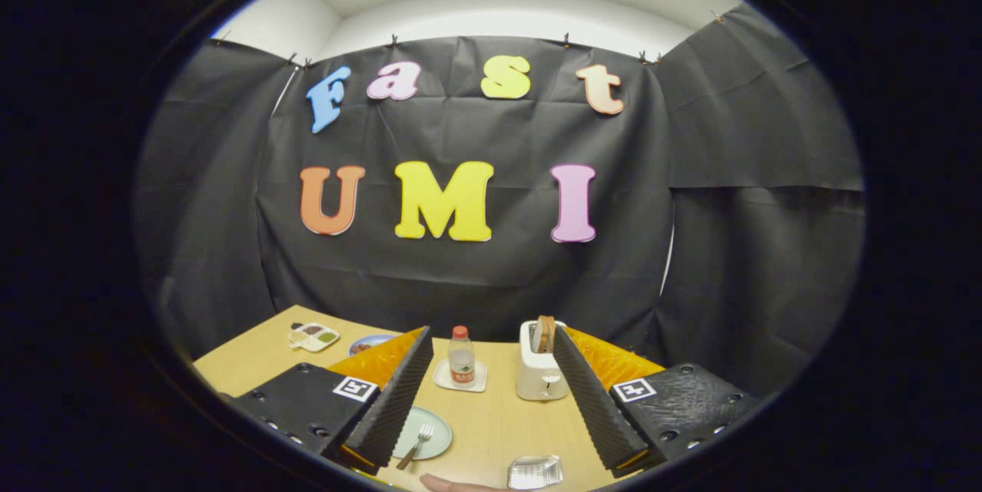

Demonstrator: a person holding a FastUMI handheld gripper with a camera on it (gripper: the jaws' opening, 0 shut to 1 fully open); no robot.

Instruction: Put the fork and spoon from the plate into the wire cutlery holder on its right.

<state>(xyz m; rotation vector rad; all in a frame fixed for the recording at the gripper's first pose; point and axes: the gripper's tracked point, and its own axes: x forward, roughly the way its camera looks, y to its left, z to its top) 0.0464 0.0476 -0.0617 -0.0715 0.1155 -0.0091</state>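
Standing over the wooden counter (pixel 491 423), the tool (pixel 491 369) is held high with its two fingers spread wide apart, released and grasping nothing. Far left on the counter lies a small divided tray (pixel 314 336) holding dark and green portions, and just beside it, partly hidden by the left finger (pixel 395 400), sits a blue dish (pixel 370 341). Near the left finger's base rests the pale green plate (pixel 433 434), its left part covered by that finger; the fork (pixel 416 446) lies on the plate with tines pointing away and its handle running off the near rim. The spoon cannot be made out; it may be hidden under the left finger. Between the fingers and beyond them stands a clear bottle (pixel 461 356) with a red cap and red label, upright on a small white square tray (pixel 460 378). To its right, close against the right finger (pixel 594 400), stands a white toaster (pixel 539 371) with a slice of bread (pixel 545 332) sticking up from its slot. Nearer, well right of the plate and between the finger bases, sits the wire cutlery holder (pixel 535 471), seen from above. Just left of it, a person's fingertip (pixel 453 484) touches the counter's near edge.
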